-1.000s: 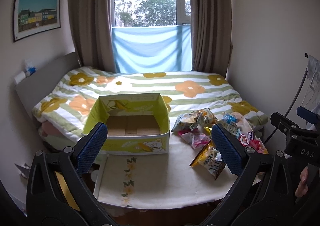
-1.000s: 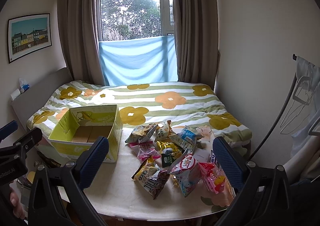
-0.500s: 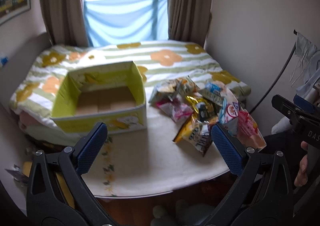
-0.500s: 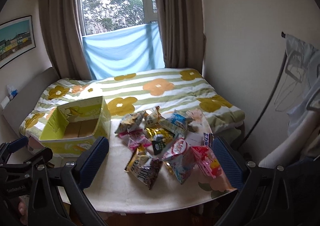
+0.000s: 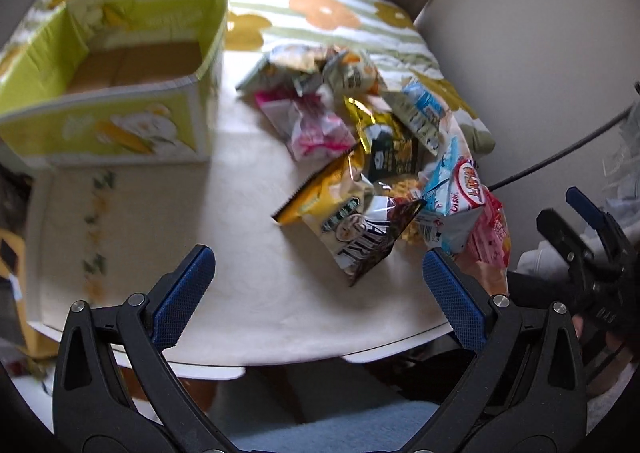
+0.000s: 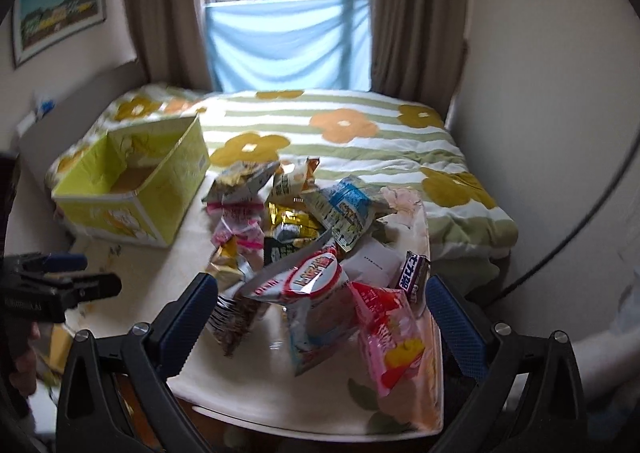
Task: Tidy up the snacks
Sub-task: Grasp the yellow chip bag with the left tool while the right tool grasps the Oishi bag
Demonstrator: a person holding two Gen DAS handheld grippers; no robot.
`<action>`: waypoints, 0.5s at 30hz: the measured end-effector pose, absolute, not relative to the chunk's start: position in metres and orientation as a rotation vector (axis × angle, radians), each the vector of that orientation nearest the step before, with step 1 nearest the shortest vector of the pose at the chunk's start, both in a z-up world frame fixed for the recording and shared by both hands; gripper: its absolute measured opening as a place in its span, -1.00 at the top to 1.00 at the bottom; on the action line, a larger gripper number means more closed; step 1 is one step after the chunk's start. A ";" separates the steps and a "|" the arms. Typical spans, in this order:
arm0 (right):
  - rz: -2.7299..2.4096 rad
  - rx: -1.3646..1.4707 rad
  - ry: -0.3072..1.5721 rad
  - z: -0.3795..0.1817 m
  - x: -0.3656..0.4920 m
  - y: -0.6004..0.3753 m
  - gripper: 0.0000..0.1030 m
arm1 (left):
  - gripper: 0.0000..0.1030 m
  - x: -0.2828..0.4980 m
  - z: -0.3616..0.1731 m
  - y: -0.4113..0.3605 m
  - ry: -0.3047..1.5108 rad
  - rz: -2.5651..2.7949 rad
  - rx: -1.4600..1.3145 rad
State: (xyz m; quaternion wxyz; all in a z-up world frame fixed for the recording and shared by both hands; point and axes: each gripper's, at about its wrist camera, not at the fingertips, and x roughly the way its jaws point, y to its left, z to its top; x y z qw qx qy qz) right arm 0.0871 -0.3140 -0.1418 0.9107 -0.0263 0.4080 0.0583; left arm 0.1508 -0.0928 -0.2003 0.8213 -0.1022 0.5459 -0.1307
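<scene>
The bed (image 6: 360,141) with its striped, flowered quilt fills the far side of the room, and everything else I place against the yellow-green box (image 5: 120,93); the white tabletop (image 5: 248,253) carries that box at its far left corner, hard against the bed's edge; the box stands open-topped, and its brown cardboard floor looks bare (the picture is blurred there). To the right of the box, apart from it across a strip of bare tabletop, lies the heap of snack bags (image 5: 380,157), overlapping one another and reaching the tabletop's right edge; nearest me in that heap are a yellow-and-black bag (image 5: 352,221), a pale blue-and-white bag with a red oval label (image 6: 316,305) and a pink bag (image 6: 388,337). The left gripper (image 5: 316,301) hangs over the near edge of the tabletop, nearer than the box and to its right, its blue-padded jaws spread wide with nothing between them; the right gripper (image 6: 320,321) hovers further right, over the near end of the heap, jaws likewise wide apart, holding nothing.
</scene>
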 end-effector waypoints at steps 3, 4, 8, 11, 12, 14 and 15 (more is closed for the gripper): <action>0.192 -0.074 0.901 -0.159 0.105 -0.324 -1.00 | -0.99 0.164 -0.222 -0.103 1.226 -0.251 -0.293; 0.224 -0.071 0.918 -0.163 0.110 -0.326 -1.00 | -0.99 0.168 -0.229 -0.106 1.242 -0.241 -0.316; 0.313 -0.146 0.970 -0.181 0.125 -0.326 -1.00 | -0.99 0.183 -0.257 -0.119 1.302 -0.197 -0.401; 0.388 -0.177 1.011 -0.192 0.139 -0.325 -1.00 | -0.96 0.190 -0.274 -0.123 1.342 -0.176 -0.454; 0.411 -0.177 1.027 -0.196 0.142 -0.326 -1.00 | -0.94 0.192 -0.279 -0.125 1.348 -0.164 -0.472; 0.448 -0.189 1.050 -0.203 0.148 -0.326 -1.00 | -0.87 0.195 -0.286 -0.126 1.351 -0.147 -0.501; 0.460 -0.198 1.056 -0.206 0.151 -0.325 -1.00 | -0.81 0.196 -0.289 -0.126 1.350 -0.135 -0.521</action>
